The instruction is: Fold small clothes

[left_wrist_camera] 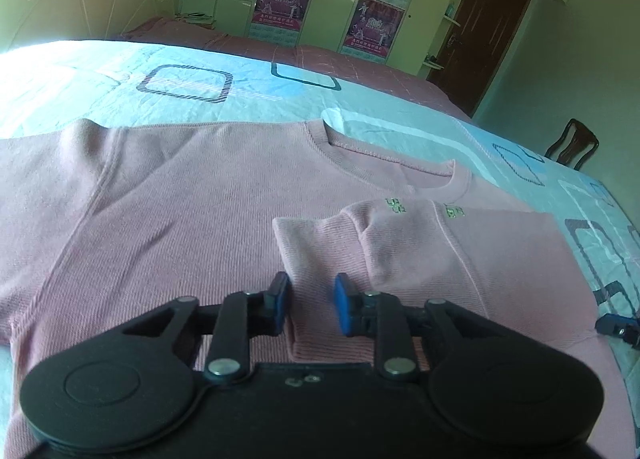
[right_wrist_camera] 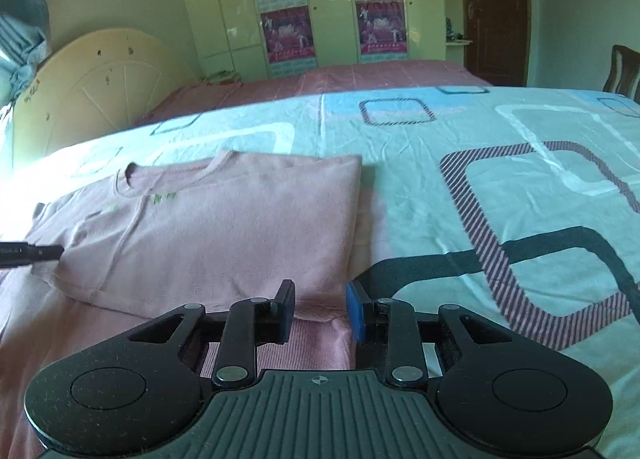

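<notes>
Left wrist view: pink knit sweater [left_wrist_camera: 168,195] spread flat on patterned bedsheet [left_wrist_camera: 120,87], one side and its sleeve [left_wrist_camera: 320,247] already folded inward across the chest. Left gripper [left_wrist_camera: 312,305] over the folded sleeve, jaws narrowly parted, cuff fabric between the pads but no visible pinch. Right wrist view: right gripper [right_wrist_camera: 320,313] at the sweater's folded edge near the hem [right_wrist_camera: 316,323], jaws partly apart, cloth lying between them; actual clamping not discernible. Fabric judged light, soft, limp, ribbed, not slippery, no fragility; prone to sagging and wrinkling when lifted. Best hold judged at hem corners or at the unfolded shoulder seam [left_wrist_camera: 108,175], pinching both layers together.
</notes>
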`<state>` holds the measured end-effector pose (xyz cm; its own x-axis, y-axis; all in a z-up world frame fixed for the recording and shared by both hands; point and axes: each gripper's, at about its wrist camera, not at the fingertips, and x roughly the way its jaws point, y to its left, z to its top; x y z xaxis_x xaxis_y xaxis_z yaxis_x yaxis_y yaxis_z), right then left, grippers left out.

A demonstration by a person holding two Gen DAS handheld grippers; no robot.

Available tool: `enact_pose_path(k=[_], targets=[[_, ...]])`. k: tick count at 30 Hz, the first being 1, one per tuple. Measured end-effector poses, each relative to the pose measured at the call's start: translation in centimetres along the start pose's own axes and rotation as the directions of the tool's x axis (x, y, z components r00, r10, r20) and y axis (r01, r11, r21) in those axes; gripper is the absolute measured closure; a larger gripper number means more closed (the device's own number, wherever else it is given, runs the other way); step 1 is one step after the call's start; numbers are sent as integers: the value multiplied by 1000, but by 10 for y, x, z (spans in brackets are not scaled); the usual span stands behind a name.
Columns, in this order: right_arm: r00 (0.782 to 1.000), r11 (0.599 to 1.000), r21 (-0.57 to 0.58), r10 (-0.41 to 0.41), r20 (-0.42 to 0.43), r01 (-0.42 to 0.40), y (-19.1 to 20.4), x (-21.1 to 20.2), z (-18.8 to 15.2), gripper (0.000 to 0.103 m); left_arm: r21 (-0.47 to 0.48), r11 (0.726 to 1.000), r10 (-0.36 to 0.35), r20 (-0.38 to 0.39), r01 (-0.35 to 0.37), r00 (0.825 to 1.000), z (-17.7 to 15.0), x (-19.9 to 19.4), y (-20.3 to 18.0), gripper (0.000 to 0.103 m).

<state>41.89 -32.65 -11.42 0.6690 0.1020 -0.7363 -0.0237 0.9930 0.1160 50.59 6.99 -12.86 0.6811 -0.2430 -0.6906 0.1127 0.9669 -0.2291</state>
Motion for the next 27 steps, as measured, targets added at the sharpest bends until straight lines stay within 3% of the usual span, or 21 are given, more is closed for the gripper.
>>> enact_pose_path(k=[2, 5, 9, 12, 14, 17, 21, 25, 27], targets=[[1000, 997, -70, -27, -7, 27, 8, 4, 4, 74, -6, 1000, 28, 21, -28, 999, 3, -4, 4, 86], [997, 1000, -3, 15, 76, -15, -3, -6, 22, 74, -8, 997, 75, 39, -75, 996, 8, -5, 13, 42], [994, 999, 48, -13, 110, 8, -20, 22, 63, 74, 1, 998, 62, 18, -62, 998, 23, 11, 9, 53], [994, 1000, 29, -14, 107, 11, -23, 55, 90, 74, 35, 995, 96, 16, -97, 995, 32, 26, -6, 54], [997, 1000, 13, -23, 79, 22, -23, 76, 102, 87, 57, 990, 131, 9, -131, 991, 37, 37, -12, 54], [998, 998, 12, -65, 14, 65, -31, 106, 110, 89, 80, 984, 160, 7, -160, 987, 38, 48, -15, 52], [997, 997, -37, -72, 5, 72, -30, 107, 110, 89, 114, 978, 174, 9, -173, 985, 38, 50, -17, 52], [999, 998, -51, -30, -11, 29, -22, 84, 102, 89, 148, 972, 173, 70, -182, 982, 34, 19, -32, 51], [999, 998, -67, -21, -33, 19, -16, 71, 87, 89, 176, 971, 154, 64, -163, 986, 24, 8, -44, 51]])
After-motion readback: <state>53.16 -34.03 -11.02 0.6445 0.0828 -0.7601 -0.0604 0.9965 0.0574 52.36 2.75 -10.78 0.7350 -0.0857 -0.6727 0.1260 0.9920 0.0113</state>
